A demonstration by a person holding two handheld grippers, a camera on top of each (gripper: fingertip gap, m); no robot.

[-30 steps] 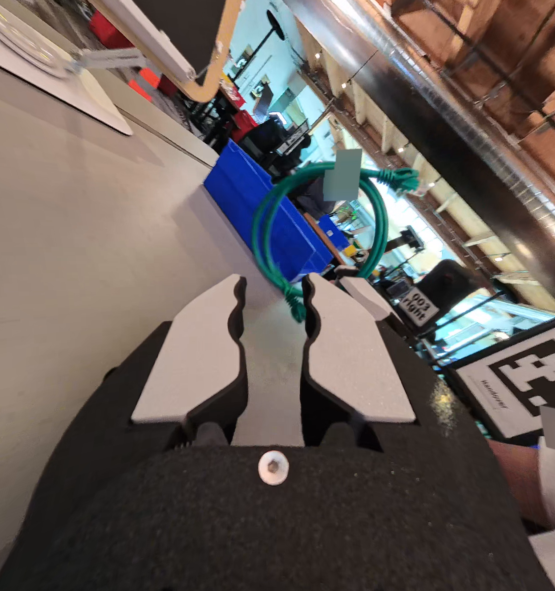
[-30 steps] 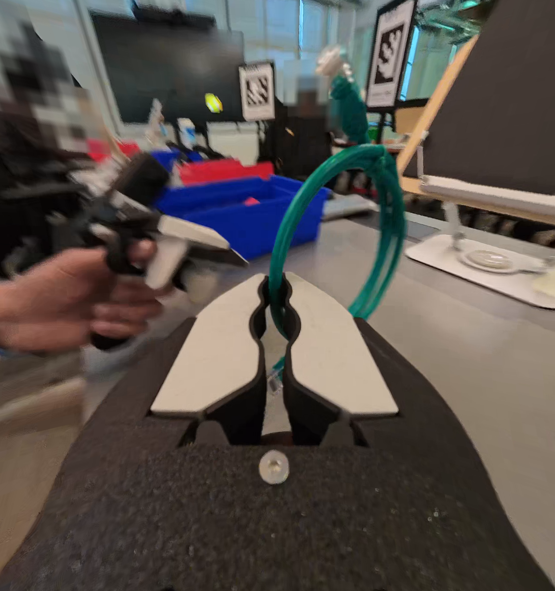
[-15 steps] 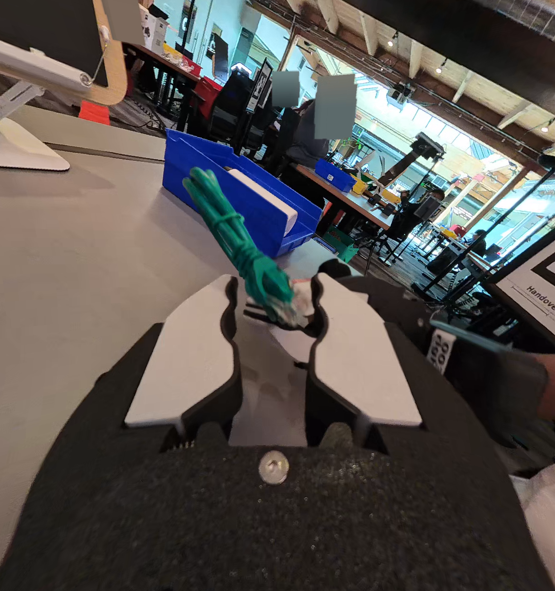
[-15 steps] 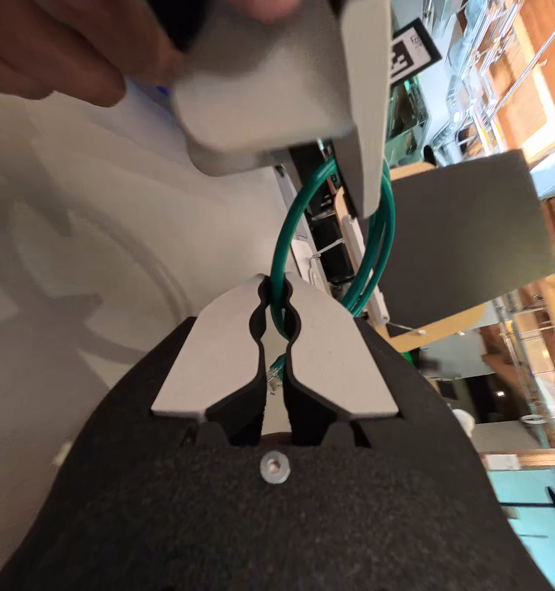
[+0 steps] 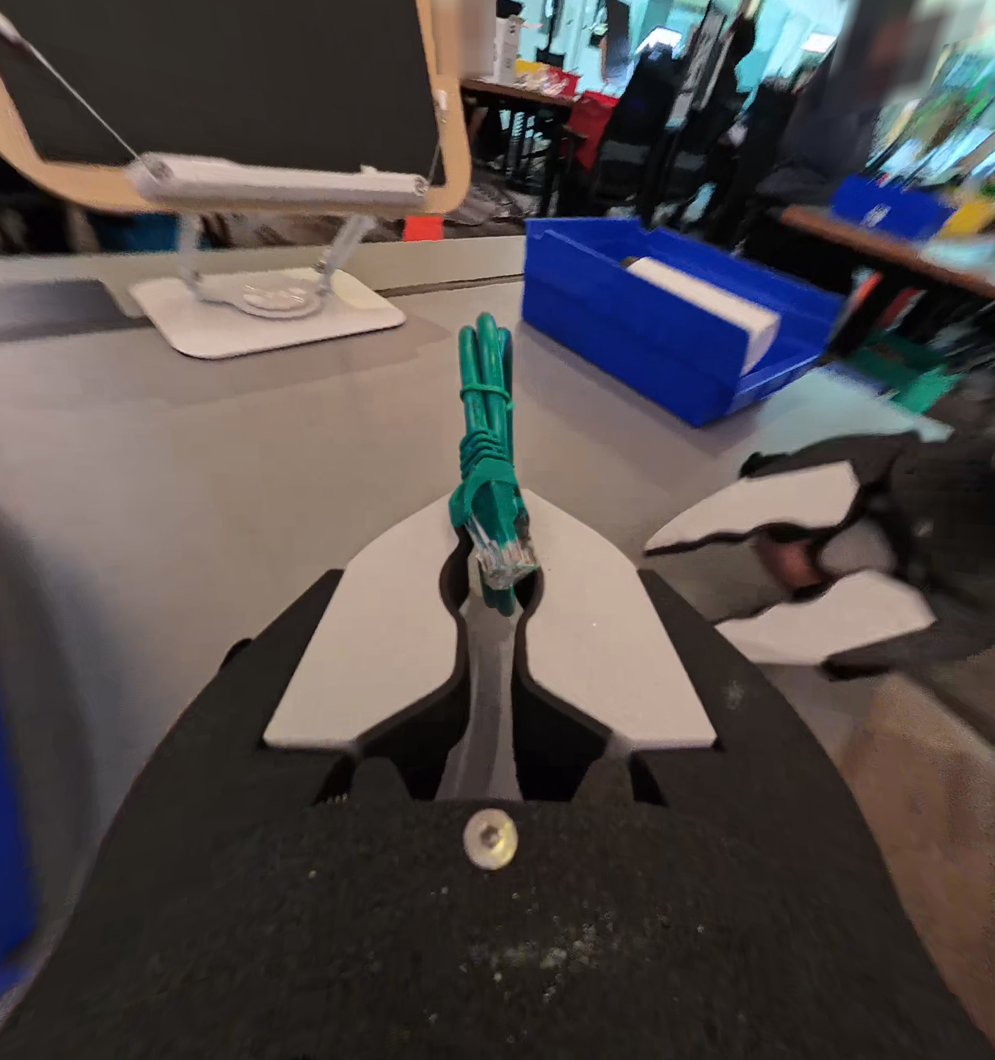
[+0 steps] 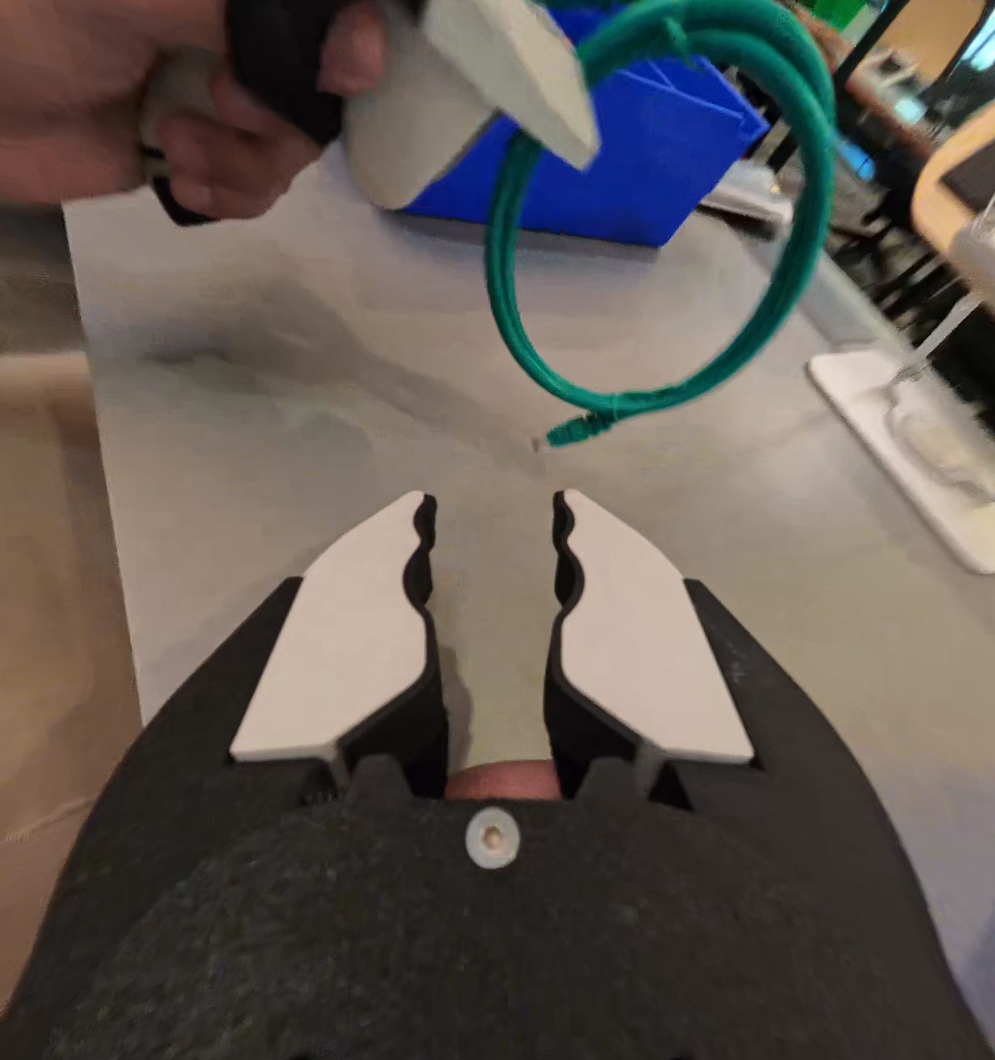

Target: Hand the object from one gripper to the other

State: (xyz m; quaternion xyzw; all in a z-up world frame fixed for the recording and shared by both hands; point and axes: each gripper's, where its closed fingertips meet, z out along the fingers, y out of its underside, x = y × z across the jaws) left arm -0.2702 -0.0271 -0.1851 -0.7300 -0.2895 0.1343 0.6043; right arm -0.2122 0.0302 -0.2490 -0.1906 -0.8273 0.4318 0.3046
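Note:
A coiled green network cable point(image 5: 486, 436) is pinched at its tied end between the fingers of my left gripper point(image 5: 492, 516), which is shut on it; a clear plug sticks back between the pads. In the right wrist view the coil point(image 6: 494, 275) hangs from the left gripper point(image 6: 570, 132), held by a hand point(image 6: 111, 115), above the grey table point(image 6: 311, 401). My right gripper point(image 6: 492, 499) is open and empty, below and short of the coil. It also shows in the left wrist view point(image 5: 684, 588), to the right of the left gripper.
A blue bin point(image 5: 644, 338) holding a white box stands on the table's far right side; it also shows in the right wrist view point(image 6: 627, 172). A dark panel on a white stand point(image 5: 266, 321) stands at the back. The table's edge point(image 6: 82, 344) runs along the left.
My left gripper has shut on the cable. My right gripper has opened, let the cable go and drawn back from it. Both views have swung level with the table.

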